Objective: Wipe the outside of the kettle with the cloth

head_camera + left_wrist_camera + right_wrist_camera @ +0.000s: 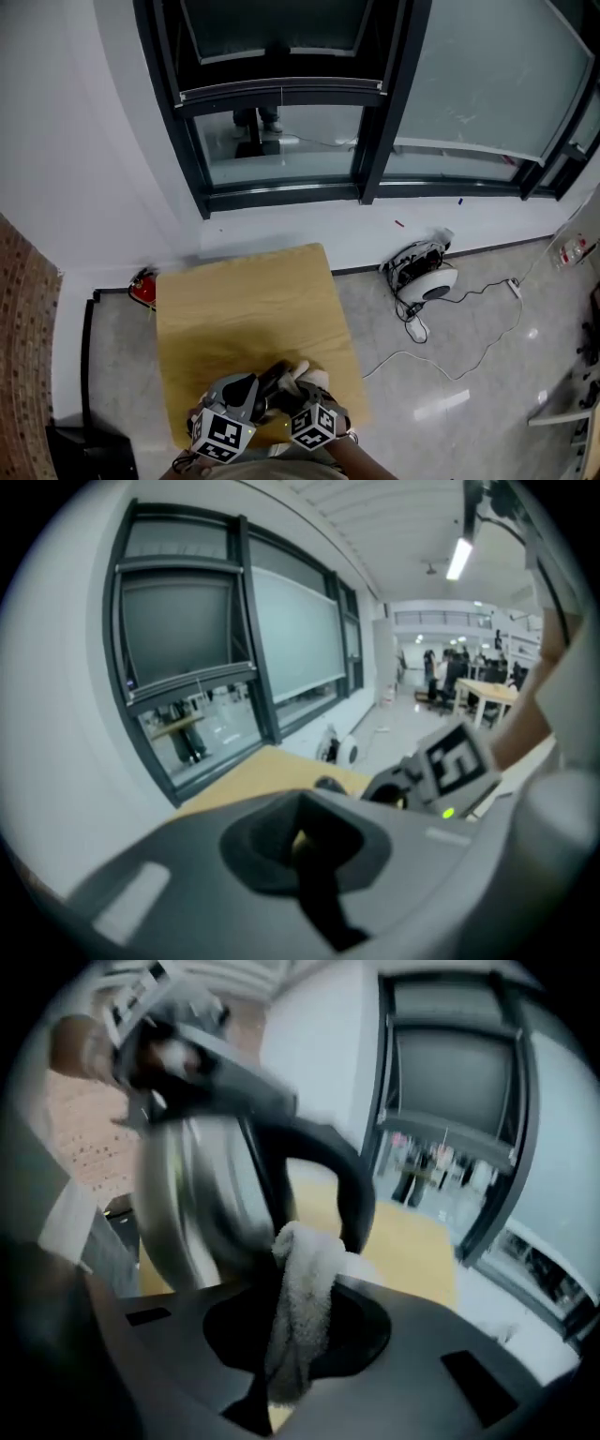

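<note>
The steel kettle with its black handle shows blurred and tilted, close at the left of the right gripper view. A white cloth hangs from my right gripper, which is shut on it, and the cloth's top lies against the kettle by the handle. In the head view both grippers sit together over the front edge of the wooden table. My left gripper appears shut on the kettle's dark handle, and the cloth shows beside it. In the left gripper view the gripper's body hides most of the kettle.
A red extinguisher stands on the floor by the table's far left corner. A white device with trailing cables lies on the floor to the right. Dark-framed windows run along the far wall. A black object sits at the near left.
</note>
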`<action>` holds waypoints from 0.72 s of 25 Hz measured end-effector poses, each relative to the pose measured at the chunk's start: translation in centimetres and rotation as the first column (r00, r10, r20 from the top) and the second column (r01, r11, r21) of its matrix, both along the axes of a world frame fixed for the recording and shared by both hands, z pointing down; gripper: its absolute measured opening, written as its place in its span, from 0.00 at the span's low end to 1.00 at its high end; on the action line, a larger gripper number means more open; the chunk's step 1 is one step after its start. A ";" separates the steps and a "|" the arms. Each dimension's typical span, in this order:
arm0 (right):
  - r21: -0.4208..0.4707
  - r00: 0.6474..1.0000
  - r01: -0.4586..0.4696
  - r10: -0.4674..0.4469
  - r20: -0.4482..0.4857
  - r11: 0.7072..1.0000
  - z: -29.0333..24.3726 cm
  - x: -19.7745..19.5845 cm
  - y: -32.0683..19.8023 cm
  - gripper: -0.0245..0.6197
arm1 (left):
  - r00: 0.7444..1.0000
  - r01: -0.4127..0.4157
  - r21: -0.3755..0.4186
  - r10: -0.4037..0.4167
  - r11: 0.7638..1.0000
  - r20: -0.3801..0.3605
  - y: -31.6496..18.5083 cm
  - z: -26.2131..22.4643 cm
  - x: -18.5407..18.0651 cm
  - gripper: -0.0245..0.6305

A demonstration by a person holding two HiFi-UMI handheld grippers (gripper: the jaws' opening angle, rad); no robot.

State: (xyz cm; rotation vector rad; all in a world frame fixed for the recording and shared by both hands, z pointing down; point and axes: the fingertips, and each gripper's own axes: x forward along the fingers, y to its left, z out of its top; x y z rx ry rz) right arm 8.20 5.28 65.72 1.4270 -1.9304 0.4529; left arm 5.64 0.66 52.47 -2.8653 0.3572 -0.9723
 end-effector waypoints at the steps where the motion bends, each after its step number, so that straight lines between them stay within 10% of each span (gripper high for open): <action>1: -0.062 1.000 -0.013 0.013 -0.007 0.998 1.0 0.1 0.1 0.14 | 1.000 -0.001 -0.002 0.001 1.000 -0.001 0.0 0.0 0.0 0.02; 5: 0.243 1.000 -0.014 0.008 0.025 0.970 -7.0 -0.7 -1.0 0.13 | 1.000 -0.005 -0.009 0.005 1.000 -0.004 -0.2 -0.2 0.0 0.02; 9: -0.054 0.998 -0.053 0.054 0.023 0.997 0.2 0.6 -1.2 0.13 | 1.000 -0.005 -0.013 0.005 1.000 -0.002 -0.2 -0.2 0.0 0.02; 12: 0.206 0.965 -0.087 0.031 0.260 0.975 -7.4 -0.8 -1.7 0.13 | 1.000 0.009 -0.019 -0.009 1.000 -0.013 -0.5 -0.2 -0.1 0.02; 14: 0.259 0.775 -0.247 0.030 0.632 0.934 -10.2 -2.0 -0.3 0.13 | 1.000 0.021 -0.025 -0.022 0.999 -0.012 -0.8 -0.2 -0.3 0.02; 17: -0.099 0.228 -0.504 0.243 0.943 0.858 -3.8 -0.3 1.4 0.13 | 1.000 0.028 -0.022 -0.028 0.999 -0.011 -0.7 -0.3 -0.4 0.02; 18: -0.254 0.121 -0.516 0.363 0.924 0.818 -0.7 0.4 1.6 0.13 | 1.000 0.026 -0.023 -0.027 0.999 -0.014 -0.7 -0.3 -0.4 0.02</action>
